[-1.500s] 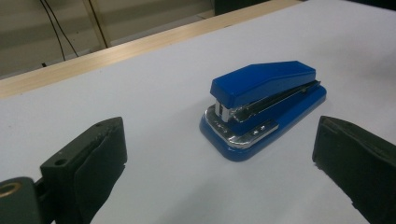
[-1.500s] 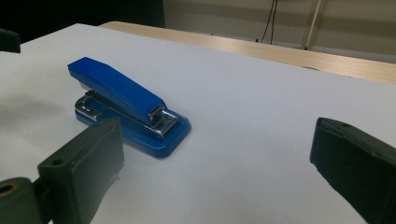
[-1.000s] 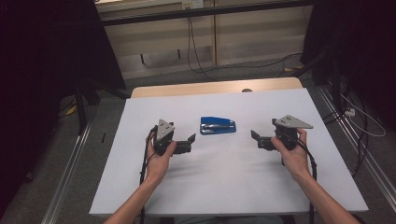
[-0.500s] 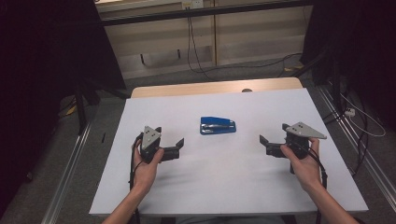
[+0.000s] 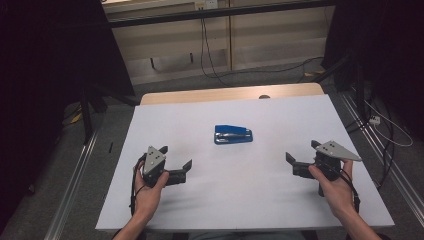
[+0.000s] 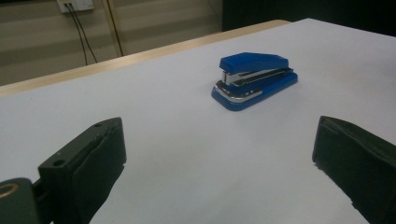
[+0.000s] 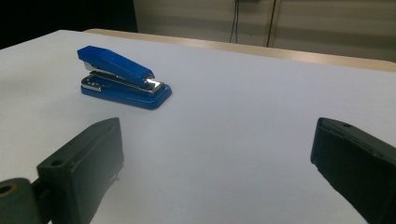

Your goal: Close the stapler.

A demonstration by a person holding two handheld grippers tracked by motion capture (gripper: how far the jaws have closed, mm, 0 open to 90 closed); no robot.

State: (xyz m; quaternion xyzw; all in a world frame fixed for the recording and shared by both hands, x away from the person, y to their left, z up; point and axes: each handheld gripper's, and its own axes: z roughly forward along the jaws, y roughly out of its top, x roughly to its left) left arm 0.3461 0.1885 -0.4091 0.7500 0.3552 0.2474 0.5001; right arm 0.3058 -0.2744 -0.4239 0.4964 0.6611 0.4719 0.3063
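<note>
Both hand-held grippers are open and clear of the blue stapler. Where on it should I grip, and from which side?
Grip the blue stapler across its narrow width at mid-body, jaws on its two long flat sides, probably coming from above. It lies lengthwise left to right on the white table, so those sides face toward and away from you. Its top arm slopes, so pinching top to bottom would likely slip. The right hand-held gripper looks about as near as the left hand-held gripper.

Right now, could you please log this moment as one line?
left gripper: open | right gripper: open | stapler: untouched, between them
</note>
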